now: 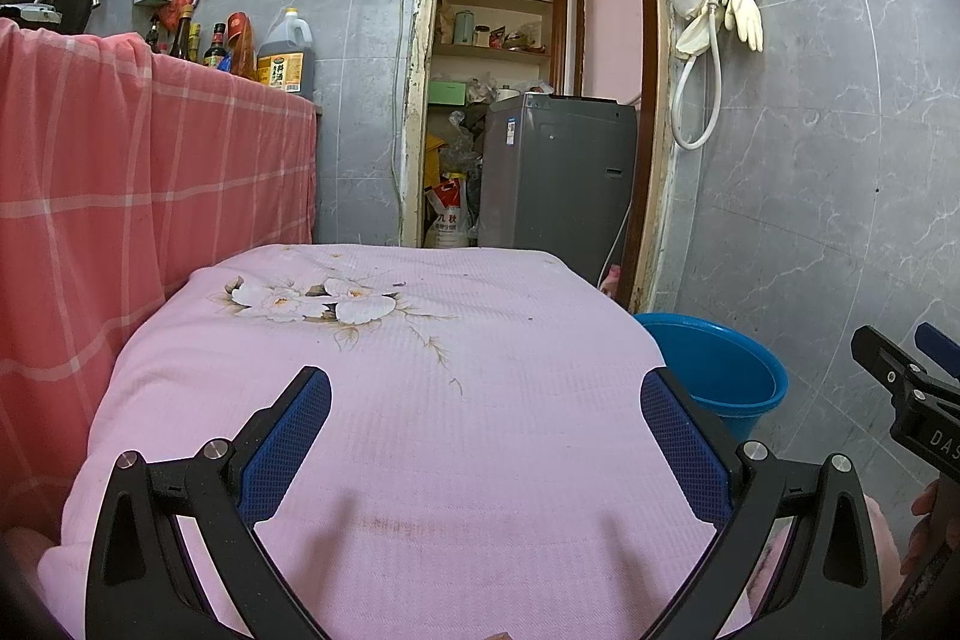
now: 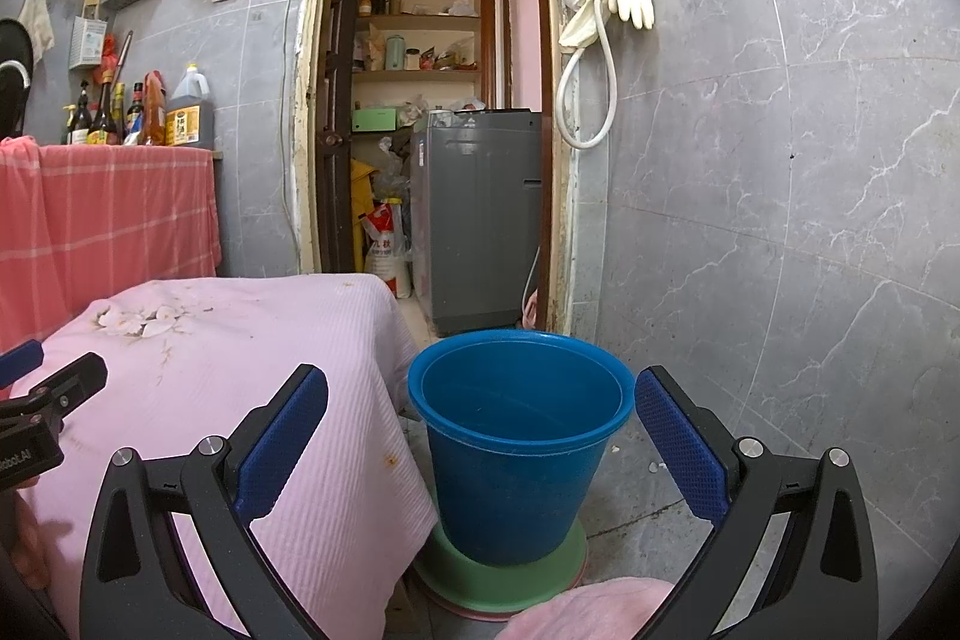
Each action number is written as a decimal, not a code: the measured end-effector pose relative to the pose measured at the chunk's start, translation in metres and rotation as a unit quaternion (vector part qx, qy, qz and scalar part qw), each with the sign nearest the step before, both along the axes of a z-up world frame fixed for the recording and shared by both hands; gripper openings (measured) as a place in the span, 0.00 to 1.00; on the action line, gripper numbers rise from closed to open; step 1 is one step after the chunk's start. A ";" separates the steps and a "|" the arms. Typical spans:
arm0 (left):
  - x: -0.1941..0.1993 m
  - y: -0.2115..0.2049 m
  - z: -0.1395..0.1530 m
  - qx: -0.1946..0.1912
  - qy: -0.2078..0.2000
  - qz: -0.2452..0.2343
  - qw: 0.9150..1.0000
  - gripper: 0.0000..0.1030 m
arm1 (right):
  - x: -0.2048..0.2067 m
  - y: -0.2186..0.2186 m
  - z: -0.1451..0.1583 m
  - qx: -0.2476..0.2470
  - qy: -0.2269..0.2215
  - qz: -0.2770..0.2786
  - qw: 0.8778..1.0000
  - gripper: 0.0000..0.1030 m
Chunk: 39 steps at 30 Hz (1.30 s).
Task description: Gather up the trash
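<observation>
On the worktop [image 1: 420,400], which has a pink cloth [image 2: 240,370] with white flowers over it, there is almost nothing to pick up. Only a few tiny dark bits [image 1: 399,285] lie near the flower print, too small to say what they are. The left gripper [image 1: 486,436] hangs over the cloth with its blue fingers [image 1: 288,442] wide apart and nothing between them. The right gripper [image 2: 480,439] is also wide apart and empty, and it points at the blue bucket [image 2: 516,460]. The bucket stands on the floor just beside the worktop, on a green lid [image 2: 510,577], and I think it is where the trash goes. I cannot see trash inside it from here. Two small white scraps [image 2: 657,466] lie on the grey floor, just to the right of the bucket. They may be trash too. They look light and thin, like paper or shell, so they should weigh almost nothing. They could slip or break if squeezed hard. I would bring the fingers down on each side of one scrap and close them softly, pinching it across its middle. The bits on the cloth would be harder, because the soft cloth could get caught in the pinch. The bucket looks stiff and smooth, so it is best held by its rim if it has to move.
</observation>
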<state>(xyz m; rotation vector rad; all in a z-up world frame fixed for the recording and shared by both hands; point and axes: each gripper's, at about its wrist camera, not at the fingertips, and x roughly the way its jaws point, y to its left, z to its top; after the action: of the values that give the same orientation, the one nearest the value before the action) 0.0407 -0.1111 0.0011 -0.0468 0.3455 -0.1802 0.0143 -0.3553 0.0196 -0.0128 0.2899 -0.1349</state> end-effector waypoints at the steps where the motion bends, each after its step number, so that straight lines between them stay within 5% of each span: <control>1: 0.000 -0.001 0.000 0.000 0.000 0.001 1.000 0.98 | 0.000 0.000 0.000 0.000 0.000 0.000 1.000 1.00; 39: -0.003 -0.005 -0.001 -0.004 0.003 0.001 1.000 0.98 | 0.002 -0.002 -0.002 -0.002 0.003 -0.002 1.000 1.00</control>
<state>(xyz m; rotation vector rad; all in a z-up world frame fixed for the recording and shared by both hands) 0.0379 -0.1162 0.0001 -0.0546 0.3501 -0.1795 0.0166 -0.3574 0.0176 -0.0156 0.2958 -0.1400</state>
